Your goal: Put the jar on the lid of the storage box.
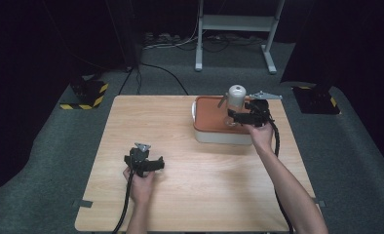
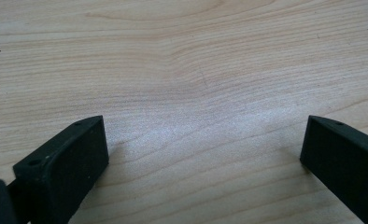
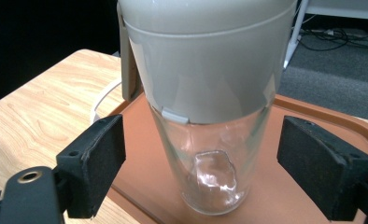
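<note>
High view, from left to right: the left gripper (image 1: 142,162) rests low on the bare wooden table (image 1: 180,146) near its front left, and the left gripper view has its two black jaws spread wide with only wood grain between them. To the right, a white box with an orange-brown lid (image 1: 209,114) carries an upright clear glass bottle (image 1: 235,105) with a pale grey cap. Right gripper (image 1: 236,117) brackets the bottle's lower glass, its pads (image 3: 98,163) standing apart on either side with a gap, not pressing.
</note>
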`<action>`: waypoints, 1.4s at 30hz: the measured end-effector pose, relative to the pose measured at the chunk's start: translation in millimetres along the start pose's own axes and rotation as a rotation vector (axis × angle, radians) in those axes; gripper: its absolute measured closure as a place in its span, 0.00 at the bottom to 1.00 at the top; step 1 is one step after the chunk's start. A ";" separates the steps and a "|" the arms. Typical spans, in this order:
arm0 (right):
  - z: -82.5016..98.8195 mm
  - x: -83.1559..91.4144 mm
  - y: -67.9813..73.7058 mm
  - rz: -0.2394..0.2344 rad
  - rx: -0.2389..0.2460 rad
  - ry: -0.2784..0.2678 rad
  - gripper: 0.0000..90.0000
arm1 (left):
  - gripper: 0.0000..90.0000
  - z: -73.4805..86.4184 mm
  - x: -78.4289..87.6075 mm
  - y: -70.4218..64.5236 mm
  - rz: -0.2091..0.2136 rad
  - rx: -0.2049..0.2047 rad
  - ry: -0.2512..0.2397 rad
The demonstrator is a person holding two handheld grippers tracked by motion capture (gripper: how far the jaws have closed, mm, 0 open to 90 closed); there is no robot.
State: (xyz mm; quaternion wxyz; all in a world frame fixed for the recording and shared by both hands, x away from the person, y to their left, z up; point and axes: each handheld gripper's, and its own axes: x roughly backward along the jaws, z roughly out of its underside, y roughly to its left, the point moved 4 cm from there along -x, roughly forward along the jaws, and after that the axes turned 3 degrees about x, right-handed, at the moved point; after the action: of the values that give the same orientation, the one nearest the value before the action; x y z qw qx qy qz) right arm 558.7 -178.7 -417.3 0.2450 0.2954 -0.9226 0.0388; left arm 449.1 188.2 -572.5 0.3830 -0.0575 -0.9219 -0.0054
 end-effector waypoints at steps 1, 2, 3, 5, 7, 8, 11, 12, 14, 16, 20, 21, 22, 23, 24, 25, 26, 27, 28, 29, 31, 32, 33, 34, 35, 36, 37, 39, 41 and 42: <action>0.3 0.6 -0.3 -0.001 0.002 0.001 0.16 | 0.01 0.0 0.0 0.0 0.000 0.000 0.000; 0.3 1.2 -0.5 -0.002 0.002 0.000 0.16 | 0.01 0.0 0.0 0.0 0.000 0.000 0.000; 0.2 1.9 -0.6 -0.002 0.003 -0.001 0.16 | 0.01 0.0 0.0 0.0 0.000 0.000 0.000; -0.2 3.4 -0.7 -0.001 0.006 -0.002 0.16 | 0.01 0.0 0.0 0.0 0.000 0.000 0.000; -0.6 5.3 -0.1 -0.003 0.007 -0.005 0.16 | 0.01 0.0 0.0 0.0 0.000 0.000 0.000; -0.6 5.9 0.0 -0.003 0.009 -0.006 0.16 | 0.01 0.0 0.0 0.0 0.000 0.000 0.000; -0.6 6.6 0.3 -0.006 0.012 -0.005 0.16 | 0.01 0.0 0.0 0.0 0.000 0.000 0.000; -0.4 7.3 0.8 -0.008 0.012 -0.006 0.16 | 0.01 0.0 0.0 0.0 0.000 0.000 0.000; -0.1 7.9 1.3 -0.010 0.012 -0.007 0.16 | 0.01 0.0 0.0 0.0 0.000 0.000 0.000; 0.4 8.7 1.6 -0.012 0.013 -0.006 0.16 | 0.01 0.0 0.0 0.0 0.000 0.000 0.000; 1.7 10.5 1.4 -0.014 0.016 -0.004 0.16 | 0.01 0.0 0.0 0.0 0.000 0.000 0.000; 2.4 11.2 1.8 -0.012 0.018 -0.002 0.16 | 0.01 0.0 0.0 0.0 0.000 0.000 0.000; 2.6 11.7 1.6 -0.012 0.024 -0.005 0.17 | 0.01 0.0 0.0 0.0 0.000 0.000 0.000; 2.9 12.4 2.0 -0.014 0.023 -0.007 0.17 | 0.01 0.0 0.0 0.0 0.000 0.000 0.000; 3.3 13.6 2.5 -0.018 0.022 -0.009 0.17 | 0.01 0.0 0.0 0.0 0.000 0.000 0.001; 3.3 13.6 2.5 -0.018 0.022 -0.009 0.17 | 0.01 0.0 0.0 0.0 0.000 0.000 0.001; 3.1 14.8 2.8 -0.020 0.023 -0.011 0.17 | 0.01 0.0 0.0 0.0 0.000 0.000 0.000; 3.0 15.5 2.7 -0.020 0.023 -0.012 0.17 | 0.01 0.0 0.0 0.0 0.000 0.000 0.000; 2.8 16.5 2.8 -0.022 0.020 -0.013 0.17 | 0.01 0.0 0.0 0.0 0.000 0.000 0.000; 2.7 17.2 2.7 -0.023 0.019 -0.015 0.17 | 0.01 0.0 0.0 0.0 0.000 0.000 0.000; 2.6 17.9 2.5 -0.025 0.021 -0.016 0.17 | 0.01 0.0 0.0 0.0 0.000 0.000 0.000; 2.9 19.0 2.2 -0.025 0.022 -0.017 0.17 | 0.01 0.0 0.0 0.0 0.000 0.000 0.000; 2.9 19.0 2.2 -0.025 0.022 -0.017 0.17 | 0.01 0.0 0.0 0.0 0.000 0.000 0.000; 3.2 19.7 2.0 -0.026 0.018 -0.015 0.17 | 0.01 0.0 0.0 0.0 0.000 0.000 0.000; 3.5 21.1 1.2 -0.026 0.014 -0.018 0.17 | 0.01 0.0 0.0 0.0 0.000 0.000 0.000; 3.7 21.7 0.8 -0.026 0.013 -0.019 0.17 | 0.01 0.0 0.0 0.0 0.000 0.000 0.000; 3.9 22.3 0.5 -0.026 0.012 -0.020 0.17 | 0.01 0.0 0.0 0.0 0.000 0.000 0.000; 4.7 23.7 0.0 -0.026 0.012 -0.021 0.17 | 0.01 0.0 0.0 0.0 0.000 0.000 0.000; 5.1 24.1 0.0 -0.027 0.011 -0.019 0.17 | 0.01 0.0 0.0 0.0 0.000 0.000 0.000; 5.6 24.9 -0.1 -0.030 0.010 -0.017 0.17 | 0.01 0.0 0.0 0.0 0.000 0.000 0.001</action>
State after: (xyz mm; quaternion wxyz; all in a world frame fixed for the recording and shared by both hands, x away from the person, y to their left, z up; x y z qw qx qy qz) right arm 538.7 -193.1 -410.4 0.2363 0.3104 -0.9200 0.0371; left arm 449.1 188.2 -572.5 0.3833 -0.0574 -0.9218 -0.0054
